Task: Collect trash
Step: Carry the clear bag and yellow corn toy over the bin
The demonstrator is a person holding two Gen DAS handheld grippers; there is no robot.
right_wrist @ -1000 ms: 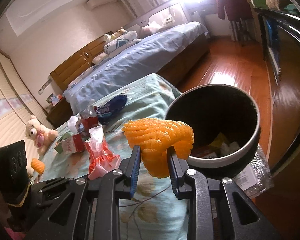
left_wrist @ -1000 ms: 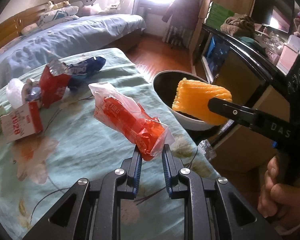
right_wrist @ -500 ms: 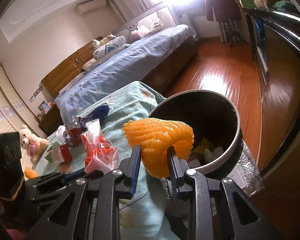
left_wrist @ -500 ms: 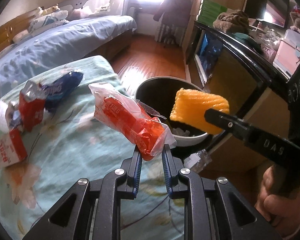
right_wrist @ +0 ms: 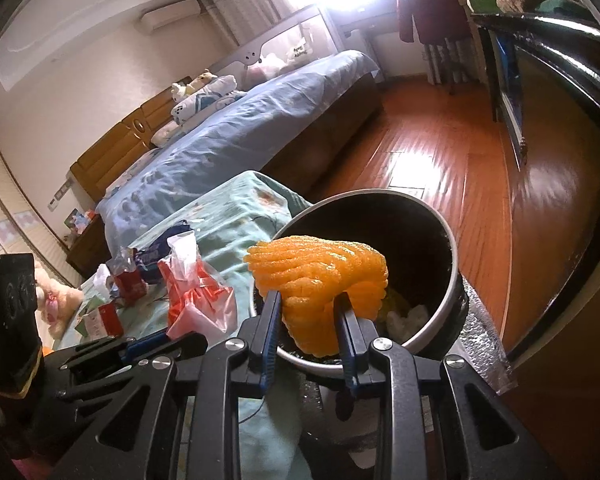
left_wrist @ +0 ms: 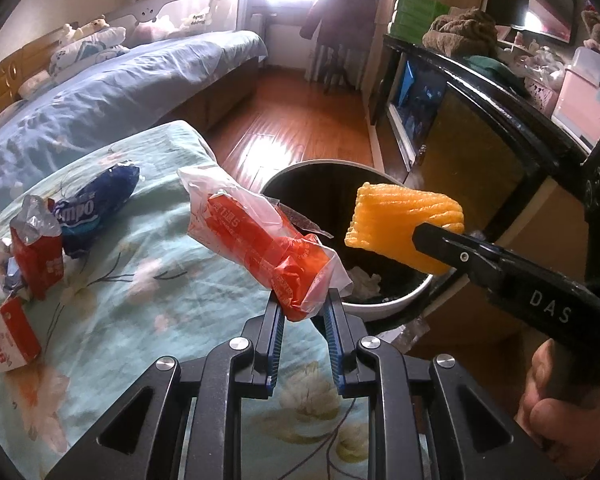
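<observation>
My left gripper (left_wrist: 302,300) is shut on a red snack wrapper in clear plastic (left_wrist: 256,236) and holds it in the air at the table's edge, beside the round black trash bin (left_wrist: 396,306). My right gripper (right_wrist: 308,300) is shut on an orange foam net (right_wrist: 320,276) and holds it over the bin (right_wrist: 454,276), which has paper and scraps inside. In the left wrist view the orange foam net (left_wrist: 404,224) hangs above the bin's opening. The red wrapper also shows in the right wrist view (right_wrist: 196,292).
On the teal flowered tablecloth (left_wrist: 140,280) lie a blue snack bag (left_wrist: 96,208), a red foil bag (left_wrist: 36,248) and a red-white carton (left_wrist: 4,340). A bed (right_wrist: 240,128) stands behind. A dark cabinet (left_wrist: 480,152) flanks the bin on the right.
Both grippers have moved right, toward the bin. The red wrapper has gone from over the table to its edge by the bin, and the foam net now hangs over the bin's opening.
</observation>
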